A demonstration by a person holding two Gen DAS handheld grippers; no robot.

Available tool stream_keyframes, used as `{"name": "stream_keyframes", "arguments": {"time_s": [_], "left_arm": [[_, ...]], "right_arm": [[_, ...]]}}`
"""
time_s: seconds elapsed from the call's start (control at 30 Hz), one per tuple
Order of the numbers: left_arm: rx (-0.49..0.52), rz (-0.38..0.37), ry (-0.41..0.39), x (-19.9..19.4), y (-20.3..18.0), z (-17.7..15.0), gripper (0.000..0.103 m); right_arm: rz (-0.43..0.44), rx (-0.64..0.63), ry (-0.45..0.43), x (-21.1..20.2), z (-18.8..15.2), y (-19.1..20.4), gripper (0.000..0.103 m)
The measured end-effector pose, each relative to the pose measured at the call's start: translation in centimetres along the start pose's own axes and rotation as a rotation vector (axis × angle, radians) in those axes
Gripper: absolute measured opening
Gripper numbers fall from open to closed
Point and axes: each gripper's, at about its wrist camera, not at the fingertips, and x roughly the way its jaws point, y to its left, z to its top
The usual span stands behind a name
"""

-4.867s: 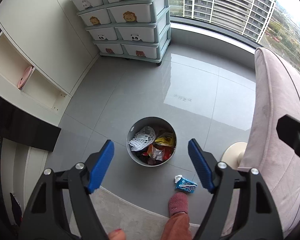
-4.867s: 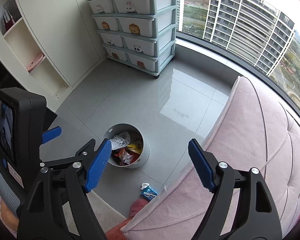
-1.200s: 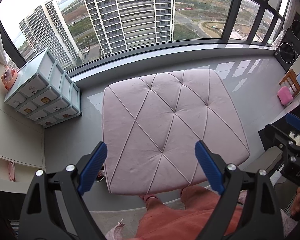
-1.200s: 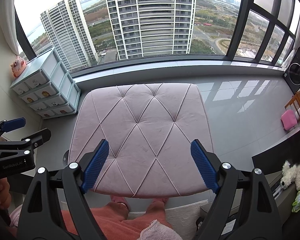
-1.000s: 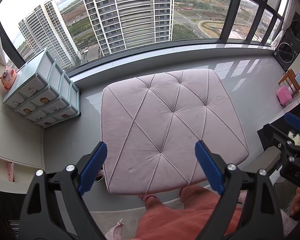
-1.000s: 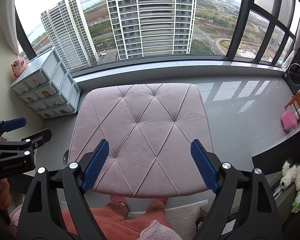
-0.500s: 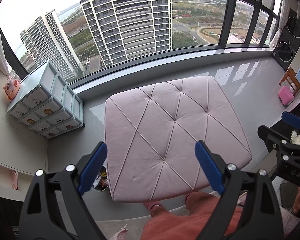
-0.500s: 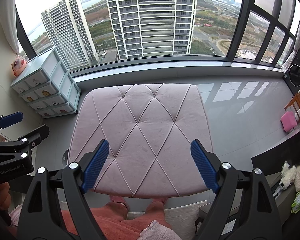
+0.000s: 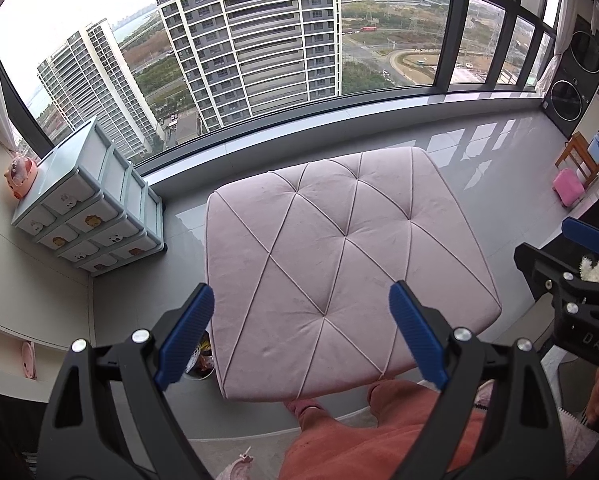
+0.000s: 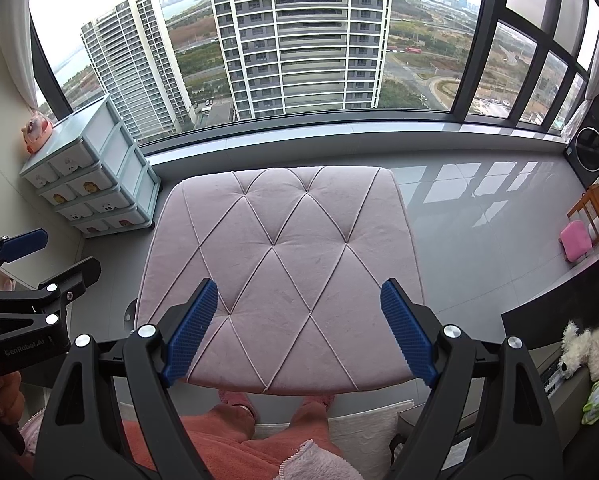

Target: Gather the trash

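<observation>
The trash bin (image 9: 198, 364) only peeks out as a sliver in the left wrist view, tucked on the grey floor (image 9: 499, 148) at the near-left corner of the pink ottoman (image 9: 339, 256). It's mostly hidden behind the left hand-held gripper (image 9: 299, 332) finger, but you can make out a pale rim with colourful wrappers and something white and net-like inside. The right wrist view doesn't show the contents at all, just a bit of curved rim (image 10: 130, 314) poking out at the ottoman's left edge.

Both tools are held up over the ottoman with nothing in them. The left hand-held gripper has its 2 blue pads spread wide apart, and the right hand-held gripper (image 10: 299, 328) is spread wide too, empty.

For room: the ottoman fills the middle, with bare floor running to its right and far side up to the window ledge. On the left there's a narrower strip between the ottoman and the drawer unit (image 9: 95, 220), and the bin sits in that strip near the person's legs (image 9: 363, 428).

Only the right wrist view shows the plush toy (image 10: 587, 344) and green packet (image 10: 597, 394) on the dark tabletop (image 10: 559, 312) at right. Each view catches the other gripper at its edge.
</observation>
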Motion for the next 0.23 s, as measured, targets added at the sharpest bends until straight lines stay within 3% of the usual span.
{"name": "stream_keyframes", "arguments": {"time_s": [0.23], "left_arm": [[-0.037,-0.003,0.025,0.24,0.53,-0.10,0.089]], "right_arm": [[-0.003,0.002,-0.003,-0.18,0.03,-0.06,0.081]]}}
